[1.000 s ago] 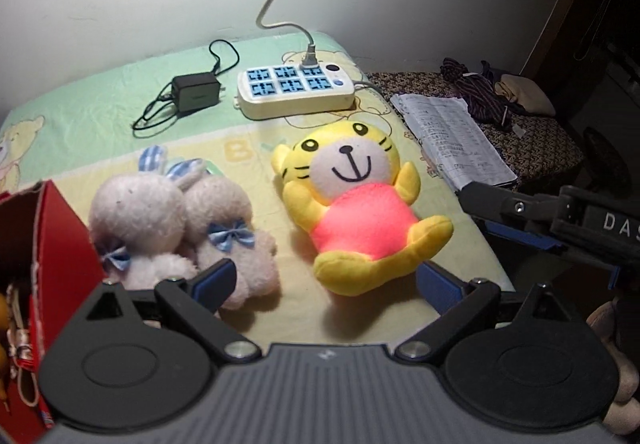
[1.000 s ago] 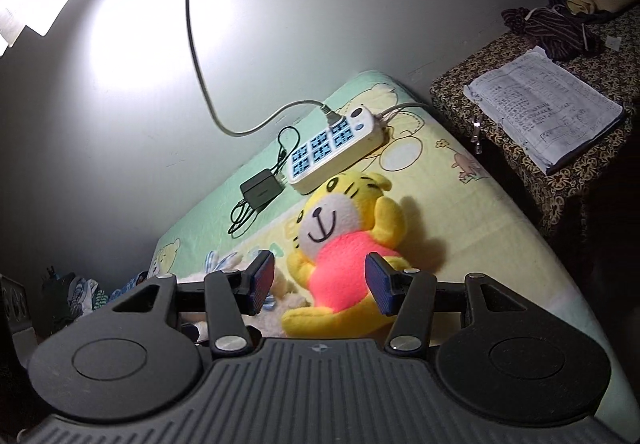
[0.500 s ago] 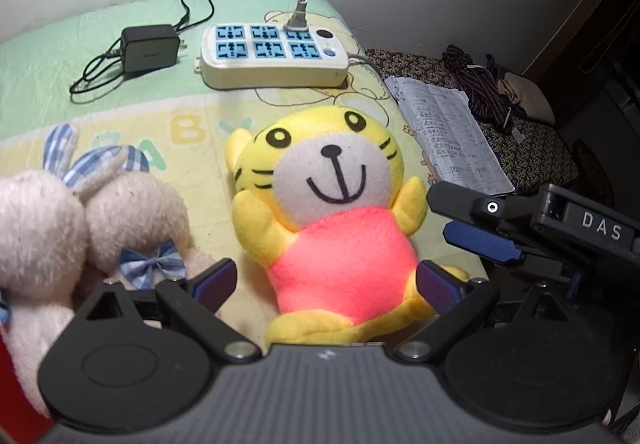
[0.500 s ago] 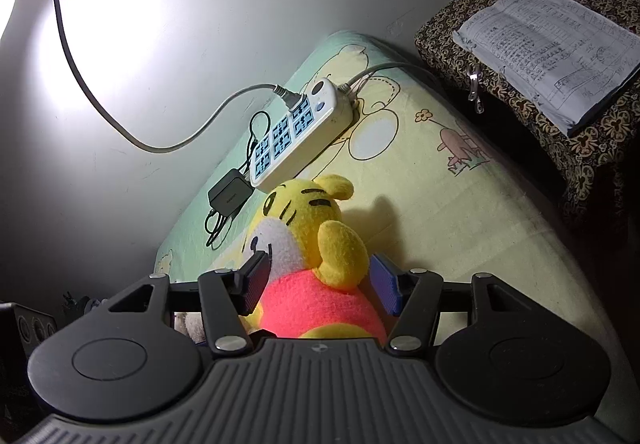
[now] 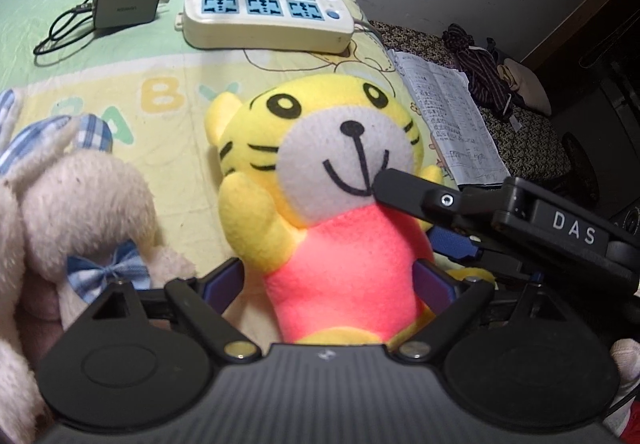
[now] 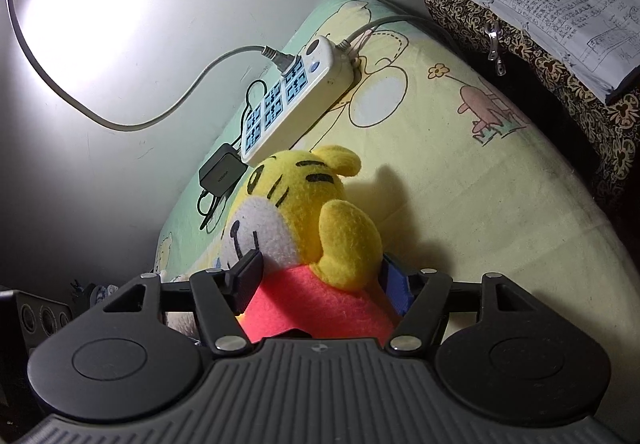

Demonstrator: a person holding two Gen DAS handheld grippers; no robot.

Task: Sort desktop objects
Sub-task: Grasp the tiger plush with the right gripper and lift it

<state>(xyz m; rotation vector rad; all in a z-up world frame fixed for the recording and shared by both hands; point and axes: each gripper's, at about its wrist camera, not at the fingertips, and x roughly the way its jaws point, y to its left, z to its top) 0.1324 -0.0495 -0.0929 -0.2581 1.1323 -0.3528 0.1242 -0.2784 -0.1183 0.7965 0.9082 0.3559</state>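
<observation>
A yellow tiger plush [image 5: 336,172] in a pink shirt lies face up on the baby-print sheet [image 5: 168,92]. My left gripper [image 5: 330,284] is open, its two fingers on either side of the plush's pink torso. My right gripper [image 5: 416,216] comes in from the right at the plush's shoulder and chin. In the right wrist view the tiger plush [image 6: 312,212] fills the gap of the open right gripper [image 6: 322,280], one finger by its face and the other behind its raised arm. Neither gripper has closed in on the plush.
Two white bunny plushes [image 5: 80,196] with blue bows lie just left of the tiger. A white power strip [image 5: 264,16] and a black charger [image 5: 124,2] sit at the back by the wall. A side table with papers [image 5: 452,112] and clothes stands to the right.
Both grippers have moved forward onto the tiger plush, which now sits between each pair of fingers. The finger gaps look unchanged. The red box has left the left wrist view.
</observation>
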